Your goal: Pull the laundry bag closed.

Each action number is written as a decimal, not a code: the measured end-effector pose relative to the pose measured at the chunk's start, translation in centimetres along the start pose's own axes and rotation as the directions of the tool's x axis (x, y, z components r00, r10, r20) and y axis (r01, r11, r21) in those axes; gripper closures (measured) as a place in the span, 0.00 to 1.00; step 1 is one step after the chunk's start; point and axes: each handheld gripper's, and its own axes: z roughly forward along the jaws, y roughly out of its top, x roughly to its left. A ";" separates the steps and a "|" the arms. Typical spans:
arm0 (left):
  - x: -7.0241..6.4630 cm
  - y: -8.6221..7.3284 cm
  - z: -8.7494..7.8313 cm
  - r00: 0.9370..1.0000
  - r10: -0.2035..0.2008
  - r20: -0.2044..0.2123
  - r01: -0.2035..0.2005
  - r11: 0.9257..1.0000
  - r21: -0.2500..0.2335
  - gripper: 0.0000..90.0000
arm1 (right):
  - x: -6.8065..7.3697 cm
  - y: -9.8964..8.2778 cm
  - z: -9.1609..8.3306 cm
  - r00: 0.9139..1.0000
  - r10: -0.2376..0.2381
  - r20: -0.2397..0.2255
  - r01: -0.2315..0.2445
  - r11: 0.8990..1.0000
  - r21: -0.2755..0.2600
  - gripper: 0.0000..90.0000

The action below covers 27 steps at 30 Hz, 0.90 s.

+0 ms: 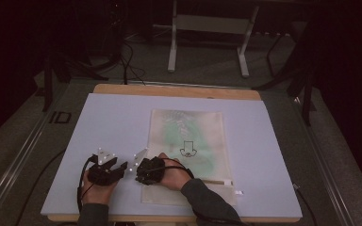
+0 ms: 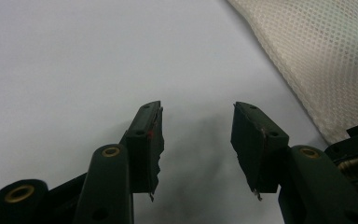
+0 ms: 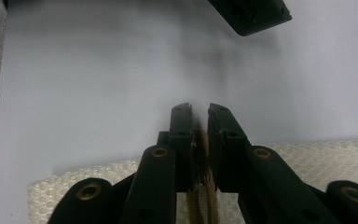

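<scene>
Right gripper (image 3: 199, 116): nearest the lens in its own view, jaws drawn close together and clamped on the bag's zipper strip at the bag's edge.
Zipper (image 3: 200, 196): a tan toothed band running straight back between the two black jaws, over the mesh.
Mesh bag (image 1: 188, 150): cream net fabric, flat on the board, right of centre and toward the person's side; a pale green shape shows through it.
Long axis: the bag lies lengthwise away from the person, short edges near and far; the zipper end is the near one, under the right gripper (image 1: 147, 170).
Marking: a small black outline drawing sits mid-bag in the high view; no letters can be read in it.
Left gripper (image 2: 196, 135): jaws standing well apart with nothing between them, low over bare board, the bag's corner (image 2: 317, 60) just beside it.
Left gripper, high view (image 1: 107, 168): just left of the right one, off the bag.
Board (image 1: 113, 122): pale lilac sheet on a wooden table top.
Writing: "ID" (image 1: 60, 117) on the dark surface left of the board.
Floor (image 1: 207, 66): grey, with white frame legs beyond the table.
</scene>
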 end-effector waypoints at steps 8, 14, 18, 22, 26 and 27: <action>0.0 0.0 0.0 1.000 0.002 0.001 -0.002 1.000 0.000 0.59 | 0.0 0.0 -0.3 1.000 0.013 0.006 -0.012 0.999 -0.032 0.90; 0.0 0.0 0.0 1.000 0.000 0.001 0.000 1.000 -0.002 0.59 | 0.2 0.1 -0.9 1.000 0.012 0.013 -0.011 0.999 -0.051 0.90; 0.0 0.0 0.0 1.000 0.000 0.000 0.000 1.000 -0.001 0.58 | 0.3 0.0 -1.5 1.000 0.015 0.017 -0.014 0.998 -0.059 0.90; 0.0 0.0 0.0 1.000 0.001 0.000 -0.001 1.000 -0.002 0.59 | 0.5 -0.3 -2.3 1.000 0.006 0.027 -0.004 0.998 -0.070 0.90; -0.1 0.0 0.0 1.000 0.003 -0.001 -0.003 1.000 0.000 0.59 | 0.5 -0.8 -2.9 1.000 0.008 0.023 -0.006 0.998 -0.067 0.90; -0.1 0.0 0.0 1.000 0.003 0.000 -0.003 1.000 -0.001 0.59 | 0.5 -1.0 -3.0 1.000 0.008 0.024 -0.007 0.998 -0.065 0.90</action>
